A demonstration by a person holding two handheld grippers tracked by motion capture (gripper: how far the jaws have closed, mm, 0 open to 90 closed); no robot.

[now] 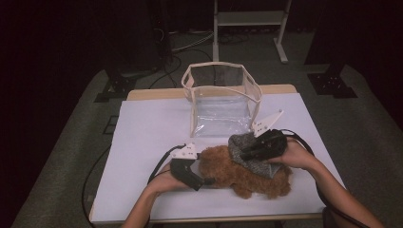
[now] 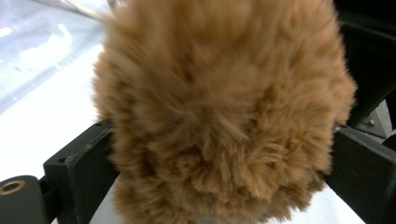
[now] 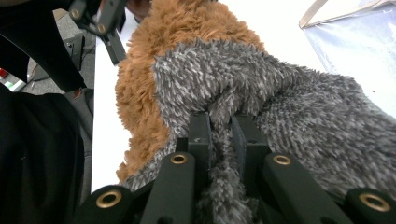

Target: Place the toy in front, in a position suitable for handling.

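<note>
A brown plush toy (image 1: 242,173) is laid near the front edge of a white table (image 1: 147,137), w/ a grey fuzzy cloth (image 1: 249,152) draped on its right part. Open tabletop is seen to the left & behind; a clear bag (image 1: 221,102) is stood near the back edge. The left gripper (image 1: 205,181) is spread wide around the plush, pads apart from it. The right gripper (image 3: 220,135) is clamped on a fold of grey cloth.
</note>
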